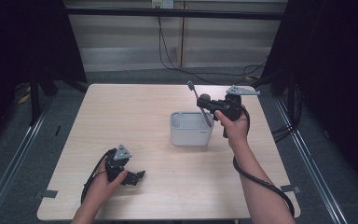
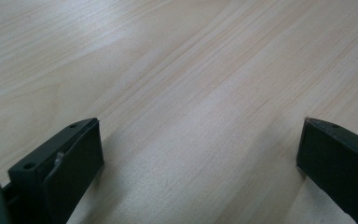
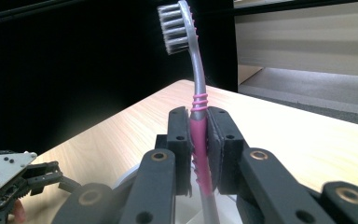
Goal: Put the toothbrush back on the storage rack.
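My right gripper (image 1: 206,105) is shut on a grey and pink toothbrush (image 1: 199,105), held upright and slightly tilted above the white holder cup (image 1: 190,129) at mid-table. In the right gripper view the jaws clamp the pink grip of the toothbrush (image 3: 197,135), bristles at the top facing left. My left gripper (image 1: 137,176) rests low at the front left of the table, open, with nothing between its fingers (image 2: 70,163); bare wood lies between them.
The light wooden table (image 1: 135,112) has open room left of and in front of the cup. Black cables run across the floor behind the far edge. Dark curtains stand at both sides.
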